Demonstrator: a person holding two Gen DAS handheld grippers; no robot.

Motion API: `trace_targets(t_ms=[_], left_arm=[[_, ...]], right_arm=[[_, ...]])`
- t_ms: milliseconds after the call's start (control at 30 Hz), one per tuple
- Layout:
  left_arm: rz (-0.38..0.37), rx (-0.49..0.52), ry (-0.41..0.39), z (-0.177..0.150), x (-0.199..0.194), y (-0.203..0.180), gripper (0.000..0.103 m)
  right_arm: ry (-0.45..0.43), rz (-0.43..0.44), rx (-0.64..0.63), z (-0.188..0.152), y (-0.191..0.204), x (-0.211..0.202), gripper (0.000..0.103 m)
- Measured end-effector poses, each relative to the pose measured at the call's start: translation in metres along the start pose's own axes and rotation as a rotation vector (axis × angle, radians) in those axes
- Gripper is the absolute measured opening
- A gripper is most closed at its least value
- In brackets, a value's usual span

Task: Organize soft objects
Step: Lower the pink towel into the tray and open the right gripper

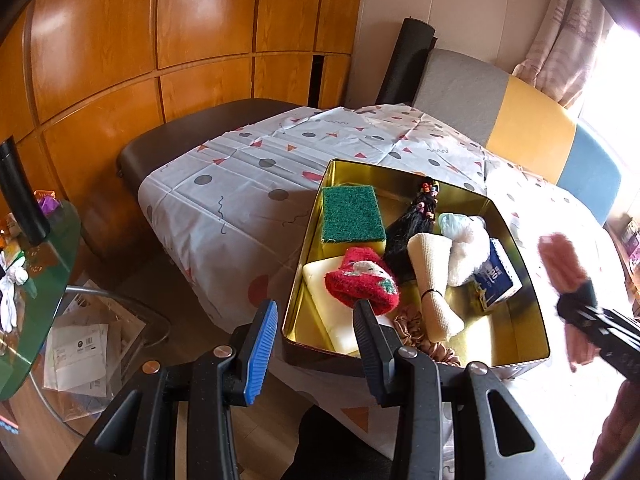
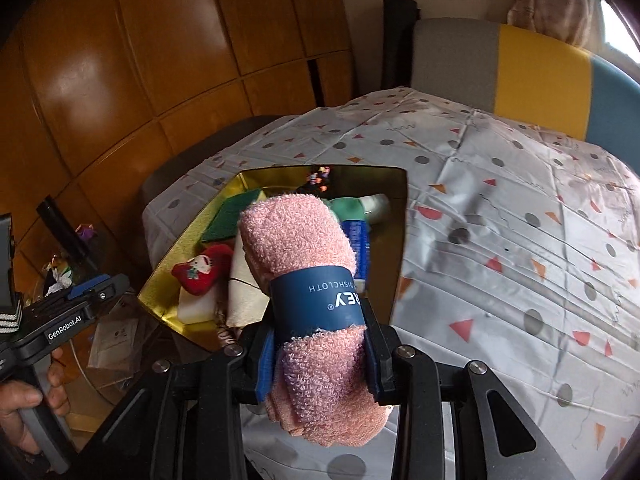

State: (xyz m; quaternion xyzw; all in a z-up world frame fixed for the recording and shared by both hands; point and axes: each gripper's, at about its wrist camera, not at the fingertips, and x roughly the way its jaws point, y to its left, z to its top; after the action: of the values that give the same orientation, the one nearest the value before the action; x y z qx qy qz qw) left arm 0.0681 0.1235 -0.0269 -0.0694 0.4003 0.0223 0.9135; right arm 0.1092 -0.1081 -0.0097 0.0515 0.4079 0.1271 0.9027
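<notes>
A gold tin box [image 1: 516, 236] sits on the patterned tablecloth and holds a green sponge [image 1: 351, 213], a red sock [image 1: 362, 280], a white foam block [image 1: 320, 280], a cream roll [image 1: 434, 280], a black hair piece [image 1: 408, 228], a blue tissue pack [image 1: 498, 278] and a pink scrunchie [image 1: 412, 320]. My left gripper [image 1: 316, 332] is open and empty at the box's near left corner. My right gripper [image 2: 320, 352] is shut on a rolled pink dishcloth [image 2: 300, 236] with a blue paper band, held beside the box; it shows blurred in the left wrist view [image 1: 560, 264].
The tablecloth [image 2: 500, 240] covers the table to the right of the box [image 2: 396, 208]. A grey, yellow and blue chair back [image 1: 532, 132] stands behind. A glass side table [image 1: 36, 280] with clutter is at the left, wooden panels behind.
</notes>
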Motion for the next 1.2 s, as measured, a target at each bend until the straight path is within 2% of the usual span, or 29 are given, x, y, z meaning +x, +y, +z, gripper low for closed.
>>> trace_targets(t_ms=[233, 533, 667, 767, 1000, 1100, 1133, 1200], left_arm=[[0.004, -0.002, 0.000, 0.001, 0.001, 0.001, 0.039], [0.014, 0.016, -0.019, 0.004, 0.000, -0.001, 0.039], [0.017, 0.016, -0.011, 0.004, 0.003, 0.000, 0.039], [0.022, 0.013, -0.006, 0.003, 0.005, 0.001, 0.039], [0.027, 0.012, 0.008, 0.002, 0.009, 0.001, 0.039], [0.026, 0.006, 0.011, 0.000, 0.009, 0.001, 0.039], [0.027, 0.007, 0.011, 0.000, 0.009, 0.001, 0.039], [0.028, 0.010, 0.012, 0.000, 0.009, 0.000, 0.039]], right_arm=[[0.078, 0.033, -0.018, 0.006, 0.024, 0.041, 0.036], [0.206, -0.053, 0.039, 0.007, 0.010, 0.100, 0.036], [0.223, -0.100, 0.020, 0.005, 0.011, 0.112, 0.034], [0.234, -0.086, 0.031, 0.001, 0.011, 0.116, 0.035], [0.220, -0.066, 0.010, 0.000, 0.013, 0.109, 0.045], [0.194, -0.033, 0.021, -0.001, 0.013, 0.097, 0.053], [0.185, -0.034, 0.019, -0.001, 0.013, 0.093, 0.059], [0.165, -0.042, 0.010, 0.000, 0.015, 0.087, 0.060]])
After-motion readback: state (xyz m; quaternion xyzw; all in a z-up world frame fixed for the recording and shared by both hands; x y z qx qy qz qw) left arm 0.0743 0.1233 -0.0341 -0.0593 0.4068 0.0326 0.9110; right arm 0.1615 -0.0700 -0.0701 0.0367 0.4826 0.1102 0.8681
